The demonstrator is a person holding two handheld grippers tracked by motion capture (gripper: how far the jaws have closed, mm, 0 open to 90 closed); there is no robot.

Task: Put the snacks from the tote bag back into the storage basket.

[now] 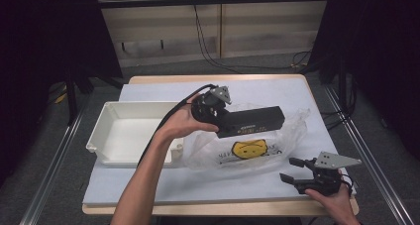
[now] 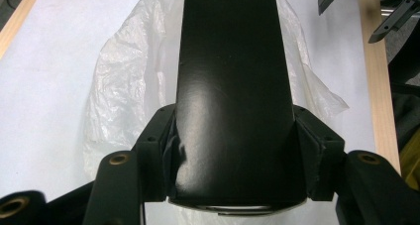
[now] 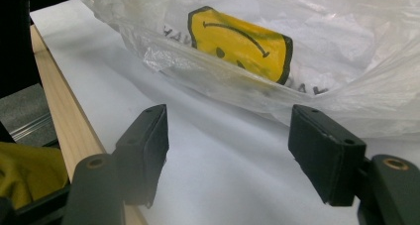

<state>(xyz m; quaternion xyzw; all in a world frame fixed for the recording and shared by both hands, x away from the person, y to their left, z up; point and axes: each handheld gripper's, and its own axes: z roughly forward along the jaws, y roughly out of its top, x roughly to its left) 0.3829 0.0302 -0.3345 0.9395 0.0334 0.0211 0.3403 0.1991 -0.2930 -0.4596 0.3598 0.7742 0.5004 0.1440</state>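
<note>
Two grippers work around a crumpled plastic bag (image 1: 247,148) with a yellow smiley print. Left of the bag sits a white tray (image 1: 130,131), bare inside. Above the bag, the left gripper (image 1: 225,120) has its jaws clenched on one end of a long black box (image 1: 252,121), held clear of the table. At the bag's right corner, the right gripper (image 1: 292,169) waits with jaws spread, holding nothing. Judging by this, the box is mid-carry; next it likely needs swinging over the tray and lowering.
</note>
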